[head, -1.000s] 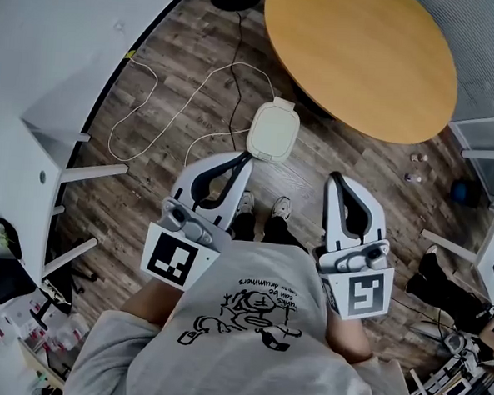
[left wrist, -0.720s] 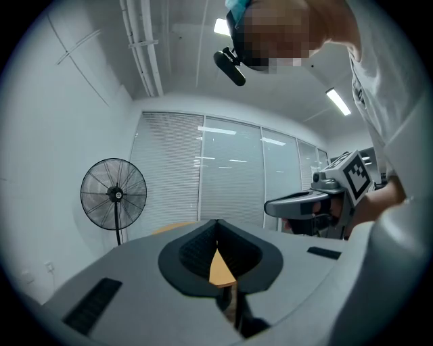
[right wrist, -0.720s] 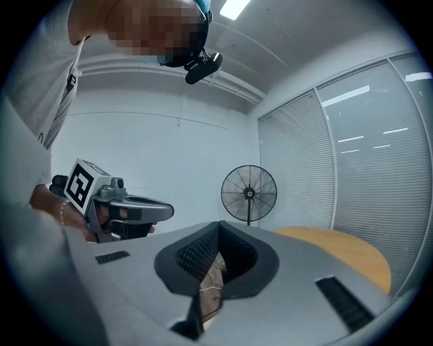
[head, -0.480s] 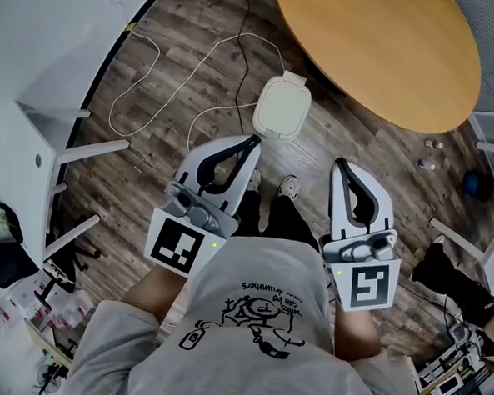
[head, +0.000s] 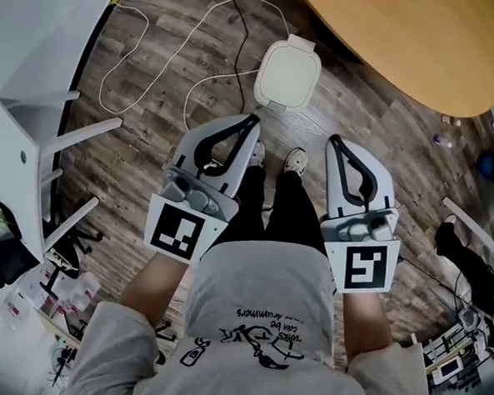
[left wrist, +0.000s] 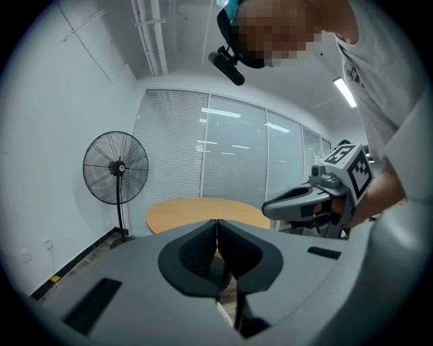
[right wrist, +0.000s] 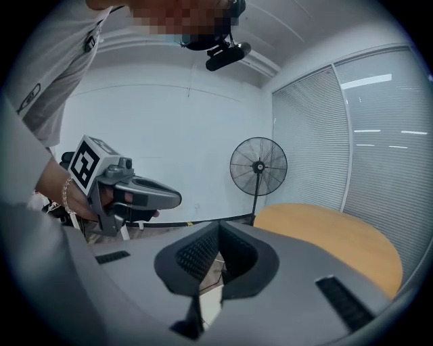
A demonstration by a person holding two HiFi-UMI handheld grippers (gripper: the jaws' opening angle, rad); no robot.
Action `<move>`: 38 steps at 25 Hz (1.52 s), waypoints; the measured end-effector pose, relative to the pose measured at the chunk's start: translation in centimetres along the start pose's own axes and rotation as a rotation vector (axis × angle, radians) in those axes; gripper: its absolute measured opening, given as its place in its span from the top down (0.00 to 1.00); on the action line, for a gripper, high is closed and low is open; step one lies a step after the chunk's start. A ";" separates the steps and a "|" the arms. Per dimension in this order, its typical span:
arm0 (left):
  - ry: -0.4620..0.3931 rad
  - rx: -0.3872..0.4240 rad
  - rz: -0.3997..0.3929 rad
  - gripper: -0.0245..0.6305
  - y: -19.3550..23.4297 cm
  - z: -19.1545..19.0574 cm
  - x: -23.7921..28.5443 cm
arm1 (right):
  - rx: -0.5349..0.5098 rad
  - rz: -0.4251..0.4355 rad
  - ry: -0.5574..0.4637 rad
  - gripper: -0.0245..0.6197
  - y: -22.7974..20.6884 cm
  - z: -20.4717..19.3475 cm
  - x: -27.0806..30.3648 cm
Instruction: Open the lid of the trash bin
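Observation:
The trash bin (head: 288, 74) stands on the wood floor ahead of the person's feet, and its white rounded-square lid lies flat and closed. My left gripper (head: 253, 118) is held above the floor with its tip just short of the lid's near edge in the head view. Its jaws are shut on nothing (left wrist: 216, 223). My right gripper (head: 332, 141) hangs to the right of the bin, also shut and empty (right wrist: 219, 226). Neither gripper view shows the bin clearly. Each gripper sees the other: the right gripper (left wrist: 318, 199) and the left gripper (right wrist: 128, 192).
A round wooden table (head: 423, 45) stands behind and right of the bin. A white cable (head: 157, 37) and a black cable loop over the floor to its left. White desk legs (head: 58, 139) are at the left. A pedestal fan (left wrist: 116, 169) stands by the wall.
The head view has shifted, so the bin and table now sit higher in the picture and the person's legs show more. Both grippers stay shut and level.

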State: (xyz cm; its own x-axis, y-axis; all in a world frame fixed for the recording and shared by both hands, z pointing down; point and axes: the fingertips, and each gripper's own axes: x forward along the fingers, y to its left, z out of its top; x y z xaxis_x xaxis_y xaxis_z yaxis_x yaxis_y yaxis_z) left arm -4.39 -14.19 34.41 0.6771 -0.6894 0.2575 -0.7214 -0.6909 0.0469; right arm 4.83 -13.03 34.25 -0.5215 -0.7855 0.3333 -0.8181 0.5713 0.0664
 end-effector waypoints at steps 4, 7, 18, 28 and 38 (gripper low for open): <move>0.016 0.015 -0.013 0.93 0.2 -3.4 1.5 | -0.008 0.001 0.033 0.95 0.0 -3.7 1.7; 0.034 0.028 -0.019 0.93 0.4 -6.2 2.6 | -0.039 0.008 0.055 0.95 0.2 -6.6 3.1; 0.112 0.014 -0.029 0.93 1.0 -16.6 5.7 | -0.100 0.087 0.216 0.95 2.4 -18.3 8.0; 0.160 -0.038 -0.010 0.93 2.4 -24.1 7.2 | -0.148 0.133 0.302 0.95 4.2 -26.1 12.3; 0.201 -0.100 0.008 0.93 3.3 -30.0 8.5 | -0.170 0.152 0.379 0.95 5.2 -32.7 15.0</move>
State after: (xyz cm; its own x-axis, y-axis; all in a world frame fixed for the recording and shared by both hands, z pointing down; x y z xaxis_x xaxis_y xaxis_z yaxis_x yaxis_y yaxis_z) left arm -5.33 -15.82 65.70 0.6356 -0.6307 0.4452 -0.7445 -0.6534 0.1371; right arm 0.62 -14.07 70.33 -0.4808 -0.5647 0.6708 -0.6710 0.7294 0.1330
